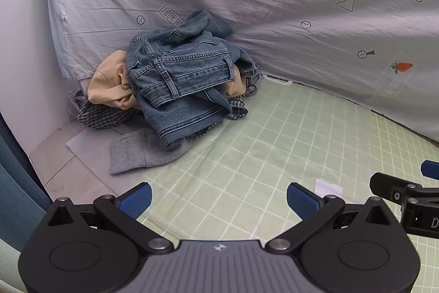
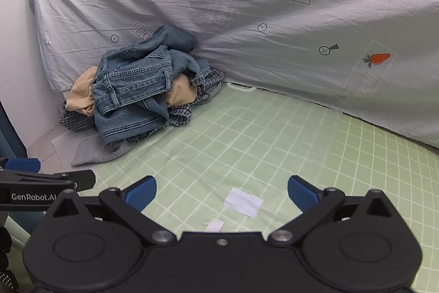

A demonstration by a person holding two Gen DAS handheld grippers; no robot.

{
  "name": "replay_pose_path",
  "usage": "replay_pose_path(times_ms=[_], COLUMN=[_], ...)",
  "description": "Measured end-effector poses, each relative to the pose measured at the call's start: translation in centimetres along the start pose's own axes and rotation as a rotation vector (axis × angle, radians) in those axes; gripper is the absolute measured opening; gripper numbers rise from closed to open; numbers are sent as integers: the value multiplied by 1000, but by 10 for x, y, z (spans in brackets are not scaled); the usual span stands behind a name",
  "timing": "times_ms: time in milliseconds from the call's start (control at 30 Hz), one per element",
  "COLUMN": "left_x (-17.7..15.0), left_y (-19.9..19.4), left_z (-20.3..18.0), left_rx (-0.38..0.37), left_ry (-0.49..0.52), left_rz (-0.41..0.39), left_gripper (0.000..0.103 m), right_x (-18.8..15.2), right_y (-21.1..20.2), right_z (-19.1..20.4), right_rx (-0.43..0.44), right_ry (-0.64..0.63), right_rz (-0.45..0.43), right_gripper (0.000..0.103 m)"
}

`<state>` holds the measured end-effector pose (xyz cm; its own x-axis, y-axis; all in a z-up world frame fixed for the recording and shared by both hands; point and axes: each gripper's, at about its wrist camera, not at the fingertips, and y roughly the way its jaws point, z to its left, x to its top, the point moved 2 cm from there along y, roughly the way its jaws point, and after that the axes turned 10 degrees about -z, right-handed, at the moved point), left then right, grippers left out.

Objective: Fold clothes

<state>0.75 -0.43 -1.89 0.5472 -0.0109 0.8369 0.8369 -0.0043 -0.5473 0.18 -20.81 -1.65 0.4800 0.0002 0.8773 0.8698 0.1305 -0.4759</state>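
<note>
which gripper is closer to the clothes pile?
Left, though not by much. The left gripper sits open in front of the clothes pile, slightly to its right. The right gripper is beside the left one, further right of the pile, also open. Neither touches it.

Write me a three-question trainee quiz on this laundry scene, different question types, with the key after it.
1. True or false: the left gripper is shut on the denim garment.
2. Multiple choice: what lies on top of the clothes pile? A) the grey garment B) the denim garment C) the beige garment
3. Fill in: the small white paper scraps lie on the green ______ mat, in front of the right gripper.

Key:
1. False; both grippers are open and empty, short of the pile.
2. B
3. grid
</note>
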Motion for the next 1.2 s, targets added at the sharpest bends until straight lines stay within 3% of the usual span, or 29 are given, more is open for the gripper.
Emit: replay_pose_path(times_ms=[1200], left_x=[8], left_y=[29], left_z=[-9], left_rx=[-21], left_ry=[-2], left_rz=[29], left_gripper=[103], right_x=[0], right_y=[17], right_z=[-21], right_rx=[-53], right_ry=[2], right_rz=[27], right_gripper=[103])
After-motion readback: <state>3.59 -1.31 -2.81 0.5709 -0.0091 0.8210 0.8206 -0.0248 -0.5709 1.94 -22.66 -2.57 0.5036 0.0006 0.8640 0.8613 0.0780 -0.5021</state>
